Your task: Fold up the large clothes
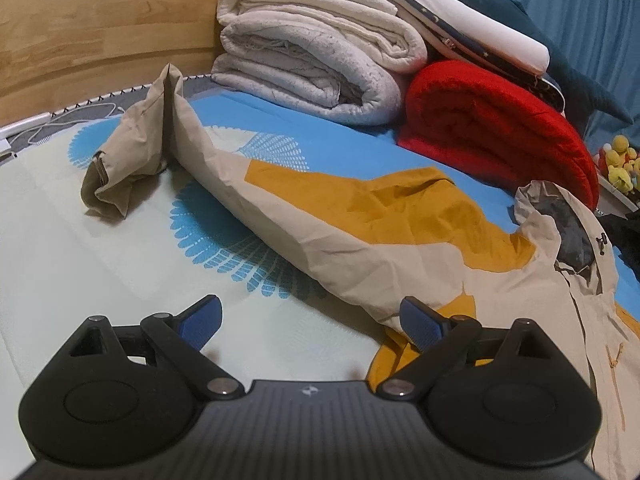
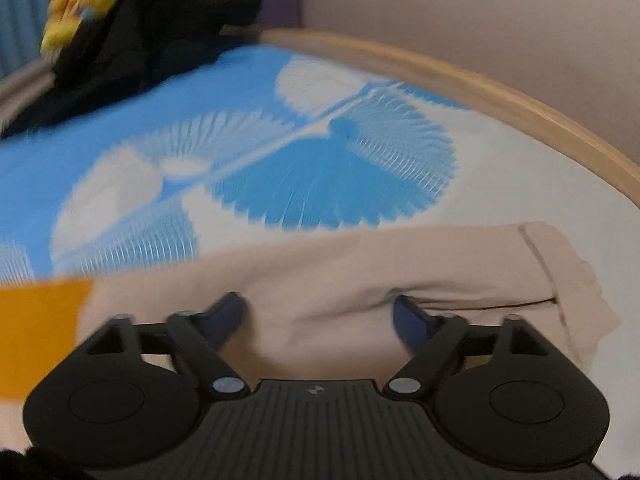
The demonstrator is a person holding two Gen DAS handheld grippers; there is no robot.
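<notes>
A beige and mustard hooded jacket (image 1: 360,216) lies spread across the blue-and-white bedsheet (image 1: 80,260). One sleeve (image 1: 132,152) is crumpled at the far left and the hood (image 1: 568,232) lies at the right. My left gripper (image 1: 310,308) is open just above the sheet, with its right fingertip over the jacket's near edge and nothing between the pads. In the blurred right wrist view, the other beige sleeve (image 2: 320,268) stretches rightward to its cuff (image 2: 568,280). My right gripper (image 2: 318,304) stands open over that sleeve, the fabric lying loose under the fingers.
Folded white blankets (image 1: 312,60) and a rolled red blanket (image 1: 492,128) are stacked at the far side beside a wooden headboard (image 1: 80,32). Yellow plush toys (image 1: 620,164) sit at the right. A black garment (image 2: 140,52) and the wooden bed rail (image 2: 520,108) border the sheet.
</notes>
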